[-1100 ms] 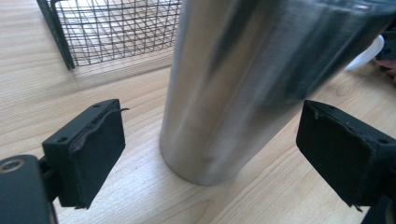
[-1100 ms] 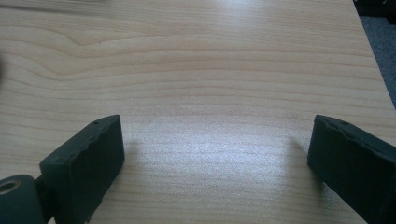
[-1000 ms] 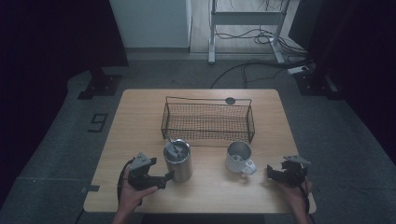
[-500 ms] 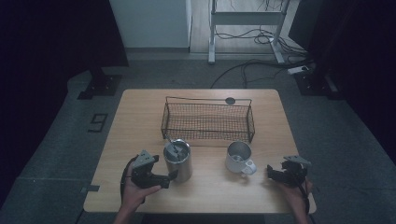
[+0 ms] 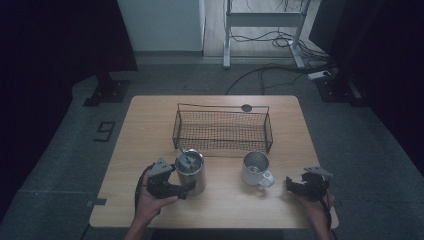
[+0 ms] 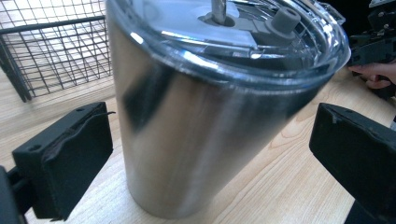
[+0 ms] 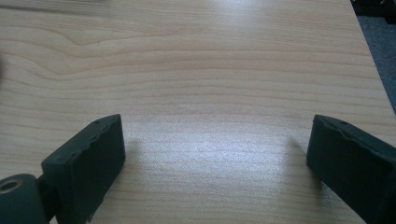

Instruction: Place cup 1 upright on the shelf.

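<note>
Bracketing steel tumbler [image 6: 196, 121], jaws apart

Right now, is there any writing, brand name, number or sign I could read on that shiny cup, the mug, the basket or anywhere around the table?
"9": a dark figure lying flat on the grey floor left of the table; it could also be a 6.
Steel tumbler: no text or logo on the side that shows.
White mug, wire basket: no lettering to be made out.

Silver tumbler [image 6: 196, 121], black-wire basket [image 5: 222, 130] — pale, wood-grained table [image 7: 210, 70].
</note>
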Action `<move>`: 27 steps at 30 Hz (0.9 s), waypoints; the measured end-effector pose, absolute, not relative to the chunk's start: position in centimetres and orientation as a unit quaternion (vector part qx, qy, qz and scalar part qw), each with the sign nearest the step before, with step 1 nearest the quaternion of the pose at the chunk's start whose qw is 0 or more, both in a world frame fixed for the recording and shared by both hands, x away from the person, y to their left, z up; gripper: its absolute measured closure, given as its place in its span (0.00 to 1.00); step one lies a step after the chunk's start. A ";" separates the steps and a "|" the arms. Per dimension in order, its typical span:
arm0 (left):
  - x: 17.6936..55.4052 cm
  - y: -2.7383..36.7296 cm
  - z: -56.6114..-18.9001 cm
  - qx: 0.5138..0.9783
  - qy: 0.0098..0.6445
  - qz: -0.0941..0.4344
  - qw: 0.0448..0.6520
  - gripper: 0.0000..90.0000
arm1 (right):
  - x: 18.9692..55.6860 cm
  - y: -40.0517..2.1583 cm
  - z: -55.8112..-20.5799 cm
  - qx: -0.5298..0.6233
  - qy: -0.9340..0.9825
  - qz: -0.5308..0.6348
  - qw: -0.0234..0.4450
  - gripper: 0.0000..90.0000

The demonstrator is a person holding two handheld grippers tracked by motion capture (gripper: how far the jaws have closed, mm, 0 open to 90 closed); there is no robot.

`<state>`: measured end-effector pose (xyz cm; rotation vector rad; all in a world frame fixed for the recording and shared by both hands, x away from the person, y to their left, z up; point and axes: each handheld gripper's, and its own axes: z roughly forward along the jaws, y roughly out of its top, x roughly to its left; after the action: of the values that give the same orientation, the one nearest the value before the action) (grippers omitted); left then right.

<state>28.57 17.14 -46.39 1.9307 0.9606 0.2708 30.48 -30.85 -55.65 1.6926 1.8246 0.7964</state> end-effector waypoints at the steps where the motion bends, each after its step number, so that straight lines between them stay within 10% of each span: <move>1: 28.7 17.0 -46.4 0.787 0.391 0.111 0.465 0.00 | 30.5 -30.8 -55.6 0.625 0.674 0.294 0.261 0.05; 27: 30.6 15.1 -46.8 0.790 0.379 0.141 0.460 0.00 | 30.5 -30.9 -55.6 0.625 0.674 0.294 0.261 0.05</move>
<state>30.61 15.06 -46.81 1.9453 0.9319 0.3472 30.48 -30.85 -55.64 1.6932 1.8246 0.7970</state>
